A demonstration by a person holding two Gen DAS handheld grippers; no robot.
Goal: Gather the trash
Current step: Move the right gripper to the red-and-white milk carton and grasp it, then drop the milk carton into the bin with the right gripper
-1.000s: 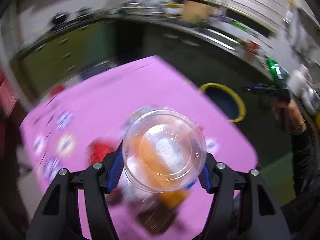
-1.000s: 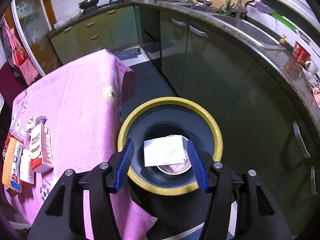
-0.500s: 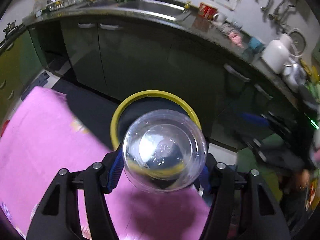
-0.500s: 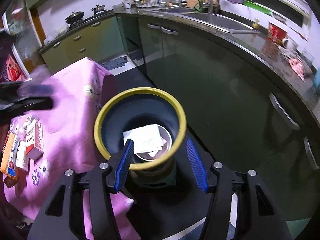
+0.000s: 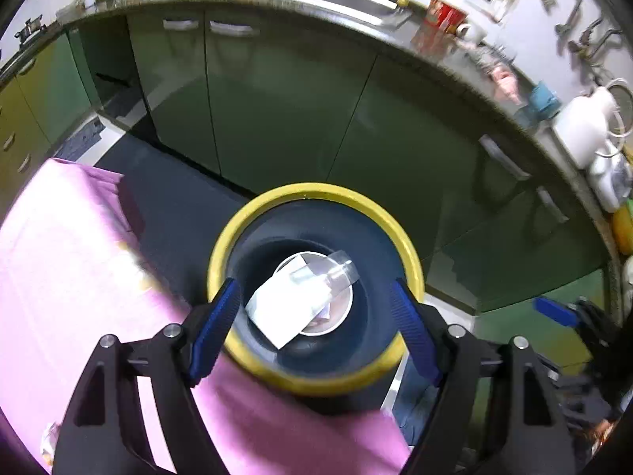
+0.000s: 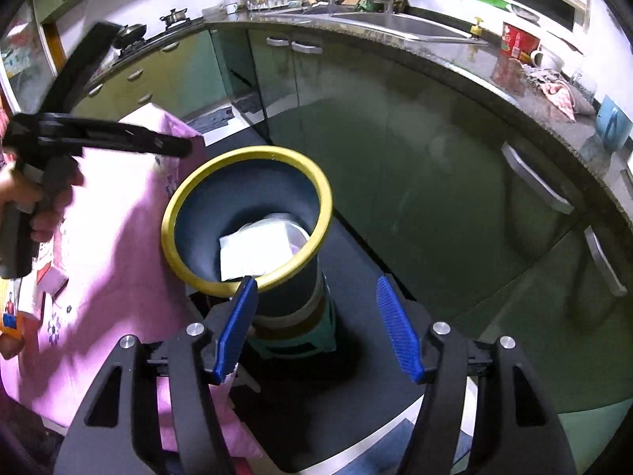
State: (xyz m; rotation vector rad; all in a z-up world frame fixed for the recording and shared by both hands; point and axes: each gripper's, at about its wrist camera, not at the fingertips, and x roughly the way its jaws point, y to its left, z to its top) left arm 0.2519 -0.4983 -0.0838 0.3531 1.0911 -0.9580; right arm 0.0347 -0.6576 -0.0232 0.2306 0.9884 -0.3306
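Observation:
A dark bin with a yellow rim [image 5: 253,213] stands on the floor beside the pink-clothed table [image 5: 59,277]. My left gripper [image 5: 316,320] hangs open and empty right above the bin. A clear plastic cup [image 5: 324,273] lies inside on white paper [image 5: 285,308] and a white bowl. In the right wrist view my right gripper [image 6: 316,324] is open and empty, right of and below the bin's rim [image 6: 320,202]. The left gripper's body [image 6: 99,138] shows there at upper left.
Green kitchen cabinets [image 6: 435,166] and a dark counter with a sink curve behind the bin. Packets of trash [image 6: 47,277] lie on the table at far left. The bin stands on a small green stool [image 6: 300,340] on the dark floor.
My left gripper swung from over the table to over the bin and opened; the clear cup dropped into the bin. My right gripper drew back to the right of the bin.

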